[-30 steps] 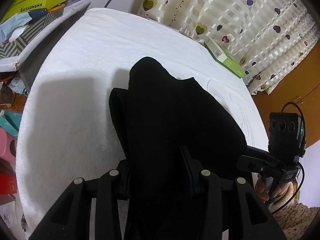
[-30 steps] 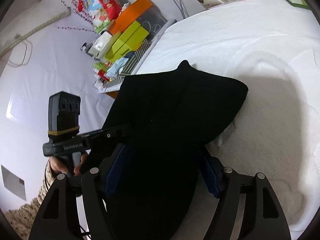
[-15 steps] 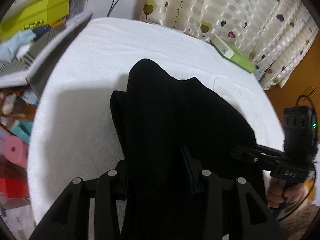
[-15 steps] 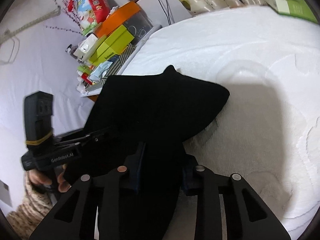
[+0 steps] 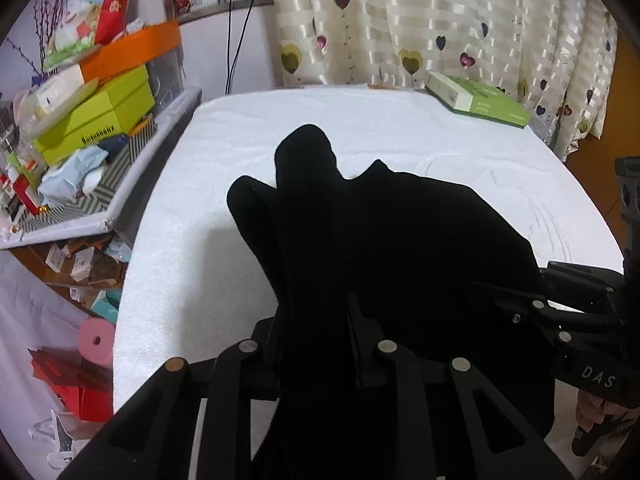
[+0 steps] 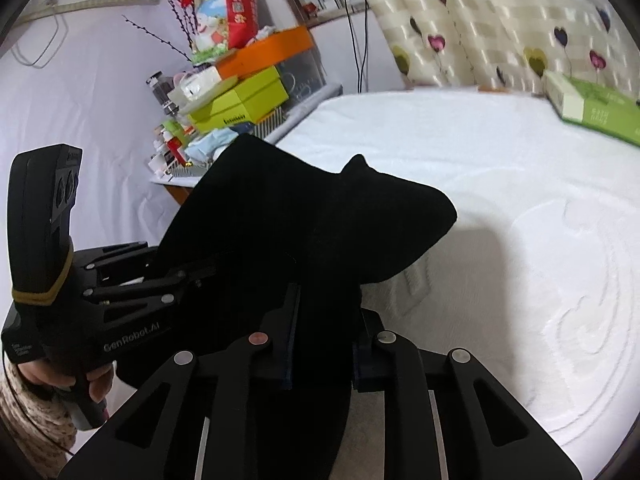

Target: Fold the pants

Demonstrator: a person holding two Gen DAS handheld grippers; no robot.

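Observation:
The black pants (image 5: 400, 240) lie bunched on the white bed cover (image 5: 240, 160), their near end lifted toward both cameras. My left gripper (image 5: 316, 320) has its jaws closing, and the pads press a fold of the black cloth between them. My right gripper (image 6: 326, 320) is closing as well, pinching another fold of the pants (image 6: 320, 220). The two grippers stand side by side: the right gripper (image 5: 520, 300) shows at the right edge of the left wrist view, and the left gripper (image 6: 160, 280) shows at the left of the right wrist view, held by a hand.
A green box (image 5: 476, 104) lies at the bed's far right corner, before a heart-patterned curtain (image 5: 440, 20). A shelf piled with boxes (image 5: 92, 120) stands along the bed's left side. A pink roll (image 5: 94, 340) and red bags sit on the floor below.
Both grippers have risen and tipped up, raising the near end of the pants. The right jaws went from wide apart to pinched on the cloth; the left jaws narrowed too.

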